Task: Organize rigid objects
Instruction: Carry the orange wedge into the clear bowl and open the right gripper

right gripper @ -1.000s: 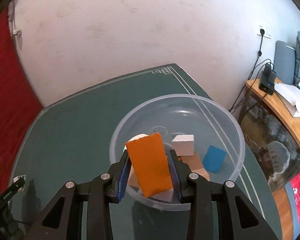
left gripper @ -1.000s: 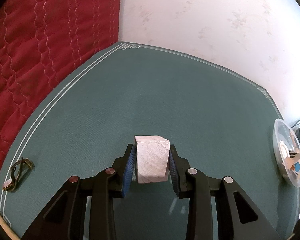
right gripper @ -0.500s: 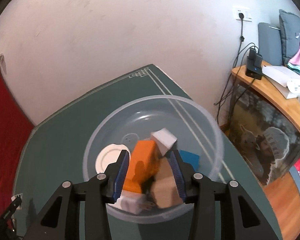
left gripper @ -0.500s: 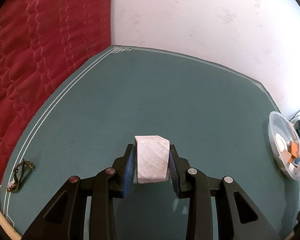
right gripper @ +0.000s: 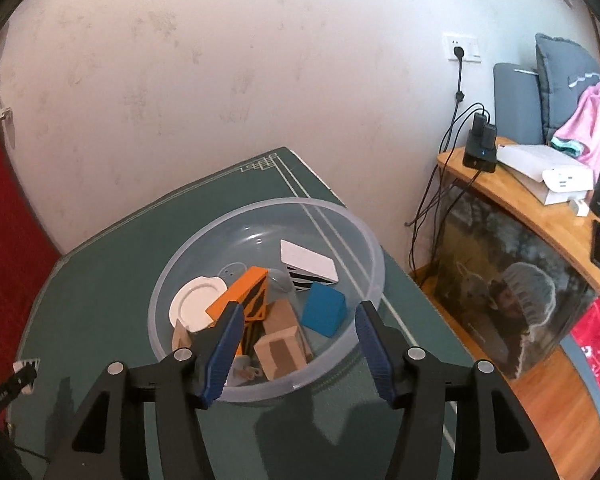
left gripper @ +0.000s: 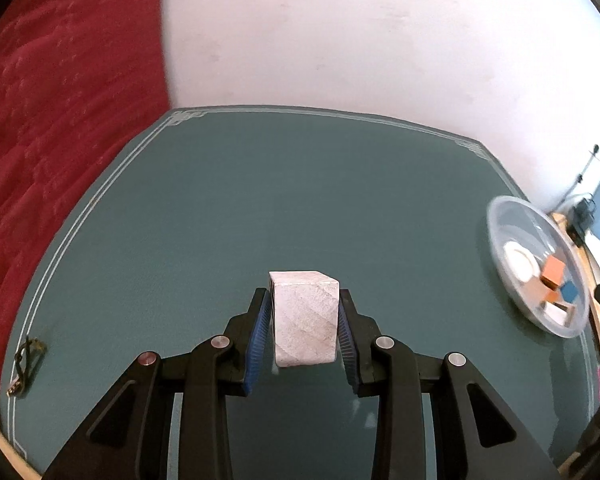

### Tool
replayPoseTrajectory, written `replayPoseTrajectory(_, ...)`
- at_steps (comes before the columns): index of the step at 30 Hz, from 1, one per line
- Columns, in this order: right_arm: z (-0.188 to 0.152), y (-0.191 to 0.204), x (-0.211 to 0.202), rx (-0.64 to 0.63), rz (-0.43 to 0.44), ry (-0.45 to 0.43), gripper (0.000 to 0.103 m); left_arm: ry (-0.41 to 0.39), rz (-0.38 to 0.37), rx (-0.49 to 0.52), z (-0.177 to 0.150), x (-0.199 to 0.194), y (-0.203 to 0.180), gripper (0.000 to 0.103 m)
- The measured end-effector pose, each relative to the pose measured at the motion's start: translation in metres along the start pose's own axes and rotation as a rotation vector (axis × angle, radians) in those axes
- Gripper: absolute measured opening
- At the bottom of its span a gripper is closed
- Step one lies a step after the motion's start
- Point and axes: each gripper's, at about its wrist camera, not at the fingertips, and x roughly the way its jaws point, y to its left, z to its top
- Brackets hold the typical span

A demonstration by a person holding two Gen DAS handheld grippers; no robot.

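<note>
One block [right gripper: 247,295] had just dropped into the bowl [right gripper: 364,240] as the right gripper [right gripper: 300,344] opened; the left gripper [left gripper: 303,334] clenched a cube [left gripper: 305,326], due next.

Both wrist views look down-forward over the green table [left gripper: 260,208]; they share the clear bowl [right gripper: 364,248], close in right's.

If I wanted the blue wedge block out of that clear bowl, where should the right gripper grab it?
Probably across the blue wedge block's two flat triangular ends, coming down from above. Its sloped face would likely slip, and the clear bowl's wall blocks a side approach. The right gripper is open, empty, above the near rim.
</note>
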Motion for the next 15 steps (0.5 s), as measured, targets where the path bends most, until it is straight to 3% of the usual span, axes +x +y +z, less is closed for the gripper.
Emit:
replayPoseTrajectory(3,-0.003,-0.004,-0.003,-0.004,-0.016,-0.006,0.072,0.003,-0.031,0.026,0.002,-0.002,-0.016,0.034)
replayPoseTrajectory(15,-0.015,-0.028,-0.003,0.041,-0.049,-0.012,0.072,0.025,-0.178,0.137,0.017,0.001,-0.101,0.034)
